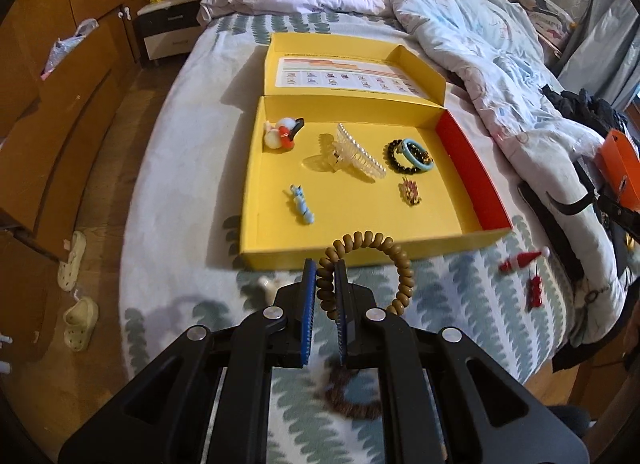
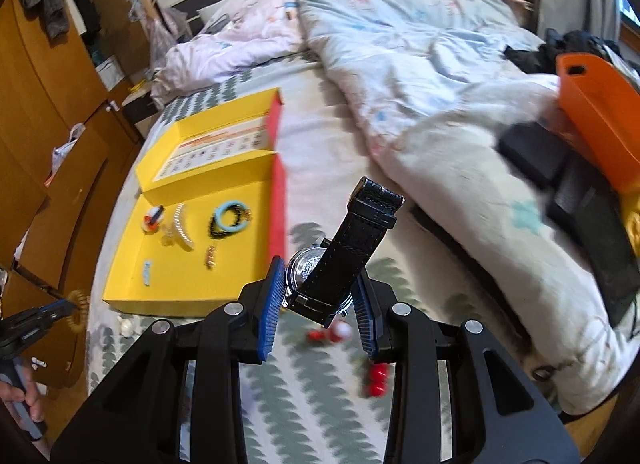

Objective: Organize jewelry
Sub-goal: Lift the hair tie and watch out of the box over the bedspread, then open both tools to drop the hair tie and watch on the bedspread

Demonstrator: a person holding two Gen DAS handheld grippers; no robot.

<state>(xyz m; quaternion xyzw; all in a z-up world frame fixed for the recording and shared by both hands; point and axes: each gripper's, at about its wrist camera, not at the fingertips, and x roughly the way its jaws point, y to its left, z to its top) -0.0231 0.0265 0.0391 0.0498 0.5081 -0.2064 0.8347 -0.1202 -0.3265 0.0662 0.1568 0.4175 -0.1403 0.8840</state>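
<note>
Gripper: left gripper point(image 1: 325, 278), jaws closed on a brown spiral hair tie point(image 1: 366, 272), which is held above the bedsheet point(image 1: 460, 284) just before the box's near wall.
Box: yellow box point(image 1: 256, 200), lid folded open, set on the bed.
Contents: pom-pom clip point(image 1: 280, 133), clear claw clip point(image 1: 352, 152), black bead bracelet point(image 1: 396, 156) with a blue ring point(image 1: 418, 152) on it, gold brooch point(image 1: 410, 191), blue charm point(image 1: 302, 204).
Outside box: two red ornaments point(image 1: 520, 262) point(image 1: 535, 292) observed on the sheet, at right.
Below gripper: brown scrunchie point(image 1: 352, 396), blurred.

Print on box lid point(image 1: 344, 76) insert too small; nothing legible.
</note>
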